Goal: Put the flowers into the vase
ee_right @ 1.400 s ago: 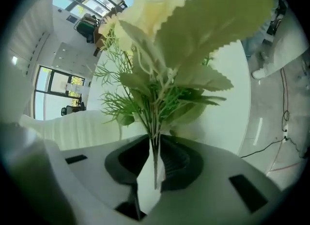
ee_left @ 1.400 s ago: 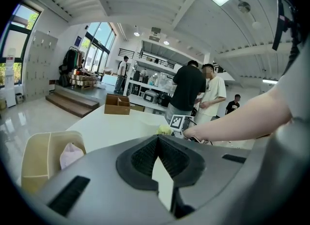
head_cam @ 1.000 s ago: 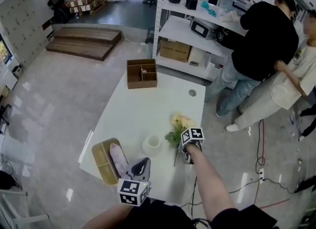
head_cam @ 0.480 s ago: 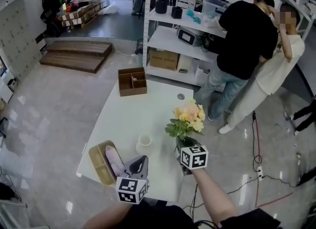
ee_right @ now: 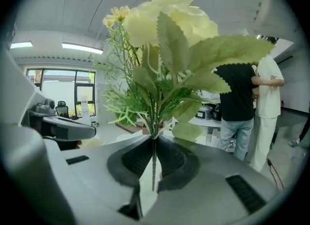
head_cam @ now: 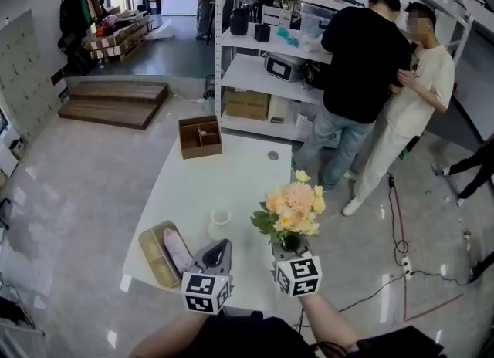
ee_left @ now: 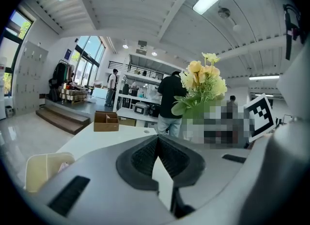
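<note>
Here, flowers [ee_right: 164, 35] upright, stems clamped between right gripper [ee_right: 154, 144] fingers, left gripper [ee_left: 157, 140] fingers together, empty.

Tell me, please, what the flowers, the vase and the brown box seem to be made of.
The flowers look artificial, probably fabric or plastic: matte, stiff leaves on a thin straight stem. The vase looks like smooth white ceramic or plastic; too small to settle. The brown box looks like matte wood, with dividers.
</note>
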`<move>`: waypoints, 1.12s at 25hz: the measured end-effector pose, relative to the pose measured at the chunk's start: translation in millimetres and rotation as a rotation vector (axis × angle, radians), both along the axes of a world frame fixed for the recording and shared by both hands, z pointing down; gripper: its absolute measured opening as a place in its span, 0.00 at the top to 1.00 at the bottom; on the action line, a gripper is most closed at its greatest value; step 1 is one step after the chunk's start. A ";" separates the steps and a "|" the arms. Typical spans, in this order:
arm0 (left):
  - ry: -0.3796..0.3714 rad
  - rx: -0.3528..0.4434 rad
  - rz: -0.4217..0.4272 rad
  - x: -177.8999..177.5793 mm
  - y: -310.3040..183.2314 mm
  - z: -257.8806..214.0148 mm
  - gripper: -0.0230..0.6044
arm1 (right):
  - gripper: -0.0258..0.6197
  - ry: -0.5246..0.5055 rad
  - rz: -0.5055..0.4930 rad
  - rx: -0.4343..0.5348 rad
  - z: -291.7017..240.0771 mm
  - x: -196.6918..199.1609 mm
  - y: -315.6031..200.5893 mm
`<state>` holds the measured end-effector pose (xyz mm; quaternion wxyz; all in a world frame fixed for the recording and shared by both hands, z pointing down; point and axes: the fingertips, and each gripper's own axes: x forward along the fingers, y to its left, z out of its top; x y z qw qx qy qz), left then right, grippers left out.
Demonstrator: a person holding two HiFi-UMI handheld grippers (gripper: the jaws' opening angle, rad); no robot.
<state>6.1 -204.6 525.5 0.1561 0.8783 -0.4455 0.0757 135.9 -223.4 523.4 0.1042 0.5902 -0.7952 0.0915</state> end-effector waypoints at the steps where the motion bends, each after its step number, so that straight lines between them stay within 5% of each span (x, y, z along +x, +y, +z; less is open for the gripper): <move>1: 0.001 0.000 -0.003 -0.2 -0.3 -0.2 0.96 | 0.91 0.007 -0.007 -0.005 2.4 -0.8 1.9; 12: 0.002 0.007 -0.057 -22.0 2.1 -3.2 0.96 | 0.92 0.040 -0.088 0.015 -4.6 -30.7 -2.7; 22: 0.005 -0.006 -0.138 -53.6 -4.5 0.6 0.96 | 0.92 -0.008 -0.229 0.203 -99.2 -97.7 -51.8; 28: 0.009 -0.013 -0.155 -61.3 -5.4 0.0 0.96 | 0.92 -0.014 -0.285 0.220 -107.9 -128.3 -67.3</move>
